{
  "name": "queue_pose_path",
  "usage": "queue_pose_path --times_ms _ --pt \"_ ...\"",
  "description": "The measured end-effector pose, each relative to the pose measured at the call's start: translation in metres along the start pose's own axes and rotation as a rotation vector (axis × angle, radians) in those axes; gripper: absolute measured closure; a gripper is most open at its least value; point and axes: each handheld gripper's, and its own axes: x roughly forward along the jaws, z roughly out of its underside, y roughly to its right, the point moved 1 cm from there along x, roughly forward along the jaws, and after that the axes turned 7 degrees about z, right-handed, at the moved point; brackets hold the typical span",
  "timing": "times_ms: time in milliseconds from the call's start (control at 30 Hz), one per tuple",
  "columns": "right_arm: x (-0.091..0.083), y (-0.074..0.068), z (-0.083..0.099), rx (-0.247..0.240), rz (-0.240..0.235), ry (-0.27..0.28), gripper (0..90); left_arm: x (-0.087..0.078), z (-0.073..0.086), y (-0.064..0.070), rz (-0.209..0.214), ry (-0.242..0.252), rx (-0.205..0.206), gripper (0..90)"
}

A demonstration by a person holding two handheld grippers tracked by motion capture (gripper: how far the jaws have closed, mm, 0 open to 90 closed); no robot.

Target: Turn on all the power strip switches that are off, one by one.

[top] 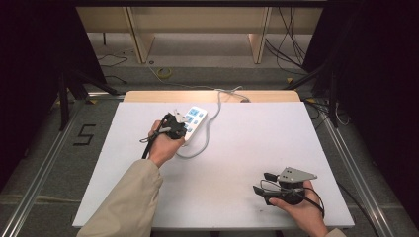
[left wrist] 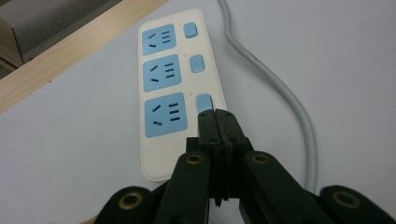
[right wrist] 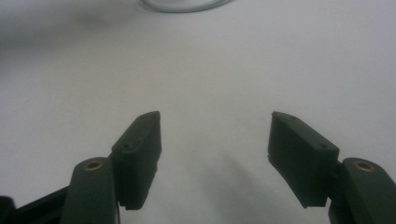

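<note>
lower right of the high view: the right gripper [top: 267, 183] rests on the white surface [top: 247, 163], jaws apart and holding nothing, well apart from the work. centre left: the left gripper [top: 179, 118], jaws pressed together, has its tips on the nearest blue switch [left wrist: 203, 101] of a white power strip [left wrist: 164, 140] lying at upper centre near the surface's far edge. two more switches [left wrist: 196, 63] lie beyond, untouched. judging by this, the pressing is just starting; whether any switch is on cannot be told. the cord [top: 207, 133] loops right.
</note>
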Motion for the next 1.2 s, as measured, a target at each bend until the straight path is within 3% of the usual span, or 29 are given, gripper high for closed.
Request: queue_pose_path --times_ms 667,1200 --pt "0.000 0.000 0.001 0.005 -0.005 0.000 35.6 0.018 -0.012 -0.001 0.005 -0.035 0.027 89.7" --pt "-0.004 0.000 0.005 0.008 0.011 -0.001 35.6 0.035 -0.022 -0.009 0.012 -0.066 0.016 89.8"
